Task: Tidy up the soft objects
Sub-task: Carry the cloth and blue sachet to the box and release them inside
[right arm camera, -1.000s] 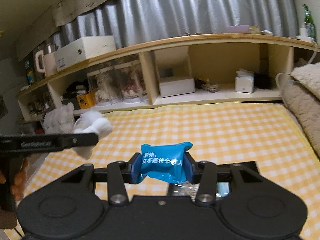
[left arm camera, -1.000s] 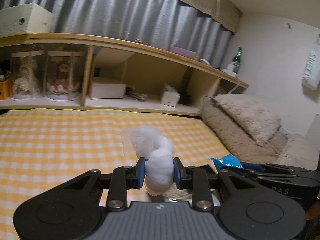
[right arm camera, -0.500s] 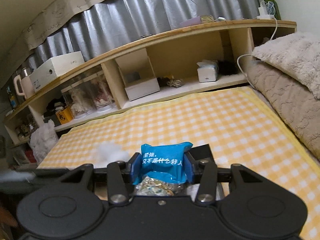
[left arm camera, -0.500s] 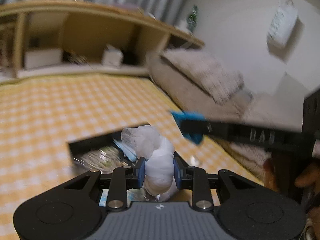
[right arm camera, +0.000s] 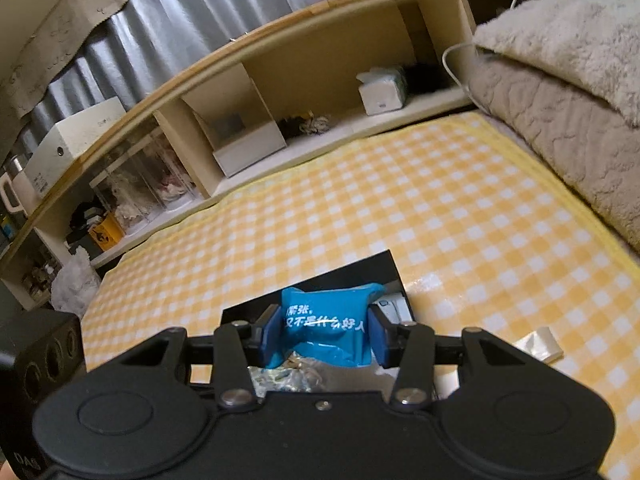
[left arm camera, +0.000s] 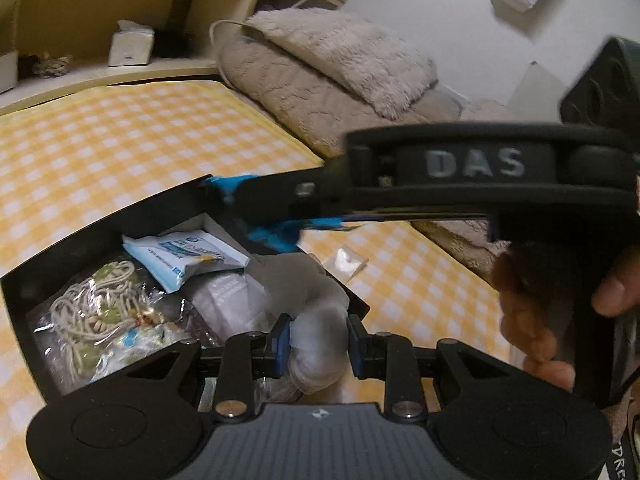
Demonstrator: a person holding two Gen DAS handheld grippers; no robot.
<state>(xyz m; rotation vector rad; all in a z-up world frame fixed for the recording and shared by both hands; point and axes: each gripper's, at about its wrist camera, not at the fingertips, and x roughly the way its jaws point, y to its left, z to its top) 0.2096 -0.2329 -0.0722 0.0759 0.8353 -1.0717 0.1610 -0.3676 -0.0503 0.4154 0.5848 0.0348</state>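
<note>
The left gripper (left arm camera: 316,342) has its fingers clamped on a white soft bundle (left arm camera: 316,344) above the black box (left arm camera: 24,292). The right gripper (right arm camera: 322,330) pinches a blue packet (right arm camera: 324,322) over the same box, which lies on the yellow checked cloth (right arm camera: 440,208) with a tissue pack (left arm camera: 184,258) and a bagged string bundle (left arm camera: 96,312) inside.

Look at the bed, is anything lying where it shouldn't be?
Yes, one thing. A small clear packet lies alone on the yellow checked sheet, just outside the black box, while the other packets sit inside it. The white bundle and blue packet are held in jaws.
</note>
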